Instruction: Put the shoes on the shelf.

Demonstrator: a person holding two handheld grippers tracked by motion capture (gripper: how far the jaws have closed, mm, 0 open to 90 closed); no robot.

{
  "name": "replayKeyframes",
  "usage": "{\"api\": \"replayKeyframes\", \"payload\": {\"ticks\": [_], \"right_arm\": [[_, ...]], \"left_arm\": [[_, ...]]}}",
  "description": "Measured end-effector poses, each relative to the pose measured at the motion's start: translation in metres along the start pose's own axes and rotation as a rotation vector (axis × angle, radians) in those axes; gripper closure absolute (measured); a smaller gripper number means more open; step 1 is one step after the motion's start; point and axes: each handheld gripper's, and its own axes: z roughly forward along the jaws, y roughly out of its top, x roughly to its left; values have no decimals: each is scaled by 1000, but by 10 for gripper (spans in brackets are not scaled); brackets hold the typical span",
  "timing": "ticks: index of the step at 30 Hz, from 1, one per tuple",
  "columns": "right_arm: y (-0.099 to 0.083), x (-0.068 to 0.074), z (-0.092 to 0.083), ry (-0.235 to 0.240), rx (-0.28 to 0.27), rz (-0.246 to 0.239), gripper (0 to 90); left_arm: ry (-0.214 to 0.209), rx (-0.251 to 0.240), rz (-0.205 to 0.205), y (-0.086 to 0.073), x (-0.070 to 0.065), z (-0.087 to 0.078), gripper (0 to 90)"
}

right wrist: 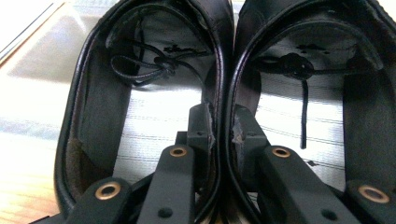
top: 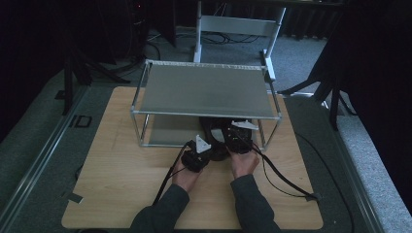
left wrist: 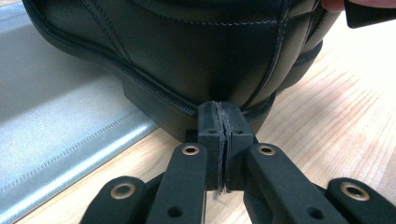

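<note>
A pair of black leather shoes (top: 215,130) stands at the front edge of the rack's lower shelf (top: 167,134), heels toward me. My right gripper (top: 235,141) reaches down into them. In the right gripper view it (right wrist: 223,126) has one pad inside the left shoe (right wrist: 93,102) and one inside the right shoe (right wrist: 364,107), and is shut on their two touching inner walls. My left gripper (top: 210,149) sits low behind the left shoe. In the left gripper view its pads (left wrist: 224,126) are pressed together with nothing between them, tips against the heel (left wrist: 187,51).
A metal two-shelf rack (top: 204,90) stands on the wooden table (top: 121,170); its top shelf overhangs the shoes. Thin corner posts (top: 144,128) flank the lower opening. Black cables (top: 284,180) trail off both grippers across the table. A white frame (top: 238,24) stands behind on the floor.
</note>
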Motion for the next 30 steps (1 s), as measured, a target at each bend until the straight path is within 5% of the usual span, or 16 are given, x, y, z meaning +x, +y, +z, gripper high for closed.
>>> {"api": "replayKeyframes", "payload": {"ticks": [15,30], "right_arm": [[-2,5,14,-29,-66,49,800],[4,8,22,-69,-70,-2,730]], "left_arm": [[53,-38,28,-2,11,11,895],[25,-65,32,-6,23,19,894]]}}
